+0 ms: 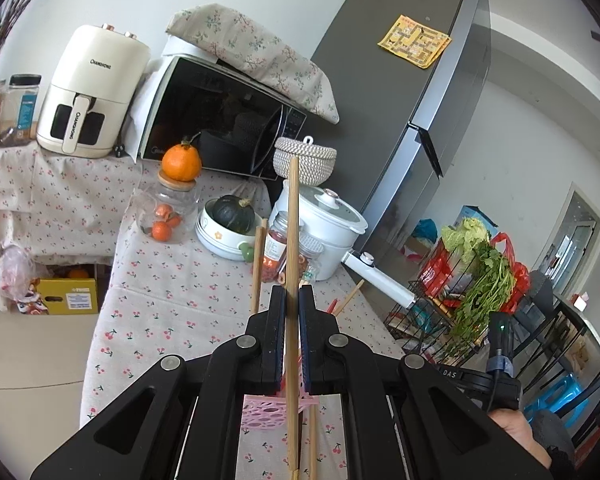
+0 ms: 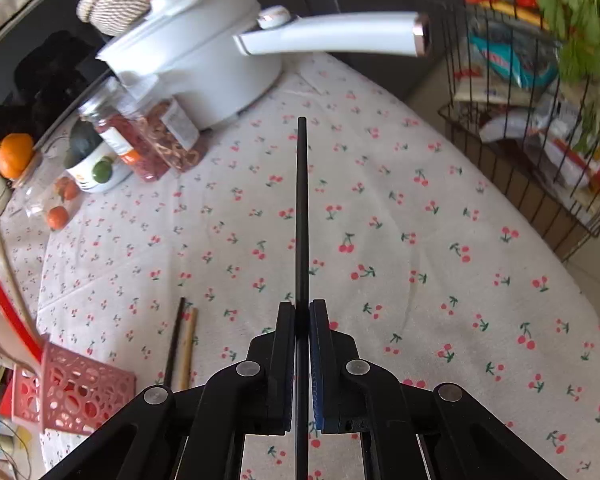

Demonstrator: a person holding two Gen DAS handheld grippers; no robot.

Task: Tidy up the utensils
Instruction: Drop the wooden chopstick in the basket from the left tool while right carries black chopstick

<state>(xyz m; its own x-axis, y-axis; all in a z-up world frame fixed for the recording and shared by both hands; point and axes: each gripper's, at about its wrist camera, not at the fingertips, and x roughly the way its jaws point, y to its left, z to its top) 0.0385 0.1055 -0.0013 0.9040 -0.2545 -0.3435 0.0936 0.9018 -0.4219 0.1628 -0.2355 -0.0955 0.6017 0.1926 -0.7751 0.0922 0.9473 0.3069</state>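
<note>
Left gripper (image 1: 293,300) fingers are pinching an upright wooden chopstick (image 1: 292,240) above the pink holder (image 1: 260,410). Right gripper (image 2: 302,312) fingers are clamping a black chopstick (image 2: 302,208) over the counter (image 2: 400,240); two more chopsticks (image 2: 182,344) are lying near left.

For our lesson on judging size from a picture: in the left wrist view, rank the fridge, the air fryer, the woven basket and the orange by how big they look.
1. Fridge
2. Air fryer
3. Woven basket
4. Orange

The basket and orange stand at a similar depth, so that pair is fair; the fridge stands further back yet looks biggest.
</note>
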